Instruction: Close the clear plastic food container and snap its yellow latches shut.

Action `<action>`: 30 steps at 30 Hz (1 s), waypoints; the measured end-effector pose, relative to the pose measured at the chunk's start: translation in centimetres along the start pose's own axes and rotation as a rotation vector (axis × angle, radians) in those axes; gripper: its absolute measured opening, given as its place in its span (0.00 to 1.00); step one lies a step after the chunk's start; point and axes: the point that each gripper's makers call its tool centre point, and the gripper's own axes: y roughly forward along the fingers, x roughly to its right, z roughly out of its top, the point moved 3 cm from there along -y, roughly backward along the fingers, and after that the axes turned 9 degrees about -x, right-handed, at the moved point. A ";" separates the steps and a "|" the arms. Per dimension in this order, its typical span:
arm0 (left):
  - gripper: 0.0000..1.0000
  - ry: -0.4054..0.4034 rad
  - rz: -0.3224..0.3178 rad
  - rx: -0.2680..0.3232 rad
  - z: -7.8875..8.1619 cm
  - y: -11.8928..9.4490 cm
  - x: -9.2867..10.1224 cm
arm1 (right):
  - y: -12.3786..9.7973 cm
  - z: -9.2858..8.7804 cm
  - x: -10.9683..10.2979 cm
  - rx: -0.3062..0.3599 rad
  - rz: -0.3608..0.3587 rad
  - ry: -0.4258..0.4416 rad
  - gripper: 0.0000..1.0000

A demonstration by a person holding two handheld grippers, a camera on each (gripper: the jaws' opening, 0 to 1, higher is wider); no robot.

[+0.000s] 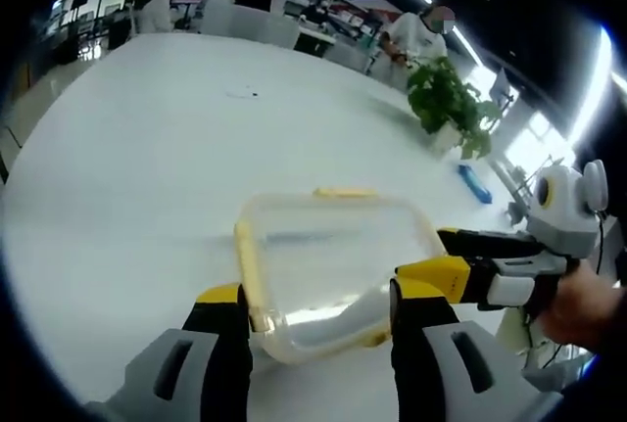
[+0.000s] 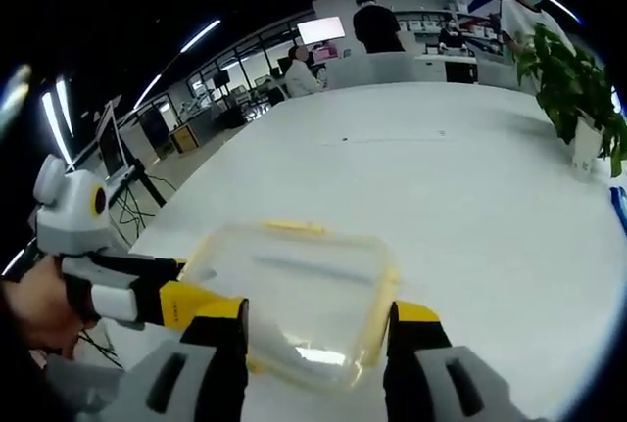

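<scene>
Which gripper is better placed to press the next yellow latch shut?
Probably the left gripper: its fingers straddle the container edge, with a yellow latch beside one finger. The right gripper sits at the opposite side.

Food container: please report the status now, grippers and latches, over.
Left gripper open, right gripper open, both straddling the container. Lid on; yellow latches state unclear. White table around it bare; potted plant far off.
</scene>
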 end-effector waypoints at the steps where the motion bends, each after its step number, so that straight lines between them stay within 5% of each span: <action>1: 0.55 -0.003 0.000 -0.001 0.2 0.0 -0.2 | 0.0 0.1 -0.1 0.001 0.000 -0.003 0.54; 30: 0.57 -0.051 0.000 0.006 5.2 1.5 -4.5 | 4.1 4.8 -0.5 0.011 0.022 -0.007 0.54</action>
